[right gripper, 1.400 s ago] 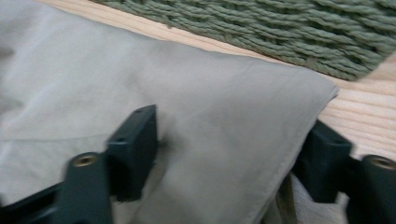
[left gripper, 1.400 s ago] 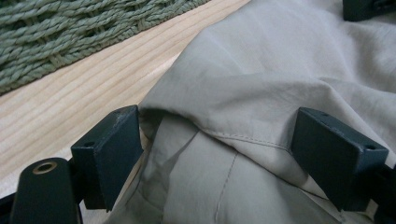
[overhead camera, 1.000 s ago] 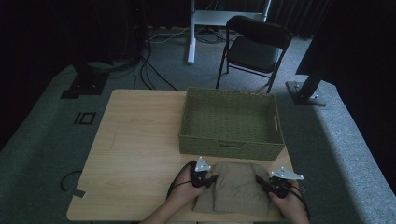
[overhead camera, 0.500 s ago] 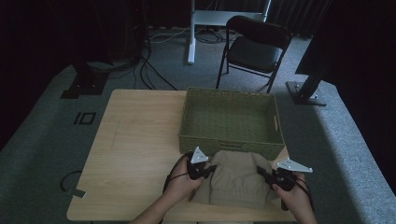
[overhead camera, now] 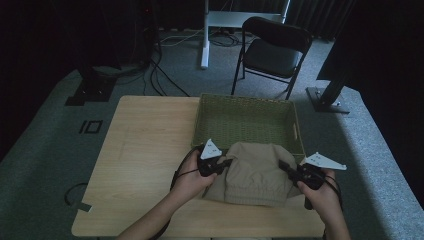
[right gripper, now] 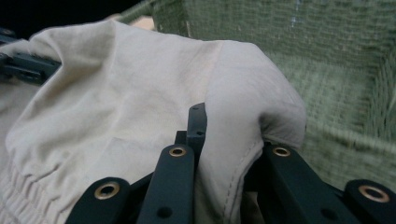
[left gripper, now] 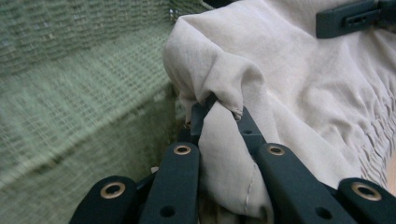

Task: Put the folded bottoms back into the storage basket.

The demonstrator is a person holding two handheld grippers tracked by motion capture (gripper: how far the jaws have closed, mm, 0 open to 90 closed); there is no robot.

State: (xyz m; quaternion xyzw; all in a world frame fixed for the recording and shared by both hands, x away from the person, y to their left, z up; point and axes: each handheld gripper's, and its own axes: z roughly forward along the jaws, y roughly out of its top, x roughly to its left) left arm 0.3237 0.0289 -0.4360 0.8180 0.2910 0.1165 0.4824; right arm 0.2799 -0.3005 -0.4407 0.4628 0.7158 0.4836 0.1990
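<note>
One beige garment [overhead camera: 255, 172] hangs bunched between two grippers, above the near part of the bench [overhead camera: 145, 150], its far fold reaching the near rim of the green woven basket [overhead camera: 245, 117]. The left gripper [overhead camera: 220, 164] is clamped on the cloth's left edge and the right gripper [overhead camera: 290, 170] on its right edge. From the high view the cloth looks like a rounded heap with a gathered band along its near edge. The left gripper view adds what that view cannot give: a fold of fabric [left gripper: 219, 140] pinched between the black jaws, the basket's woven wall [left gripper: 84, 102] just beside it, and the other gripper at the top right. The right gripper view shows a seamed edge [right gripper: 233, 154] caught between its jaws, with the basket's inside [right gripper: 336, 60] behind. Beyond the bench stand a folding chair [overhead camera: 275, 47], a white post [overhead camera: 205, 35] and cables [overhead camera: 165, 75] on the grey carpet. The basket's near wall lies directly past the held cloth.
</note>
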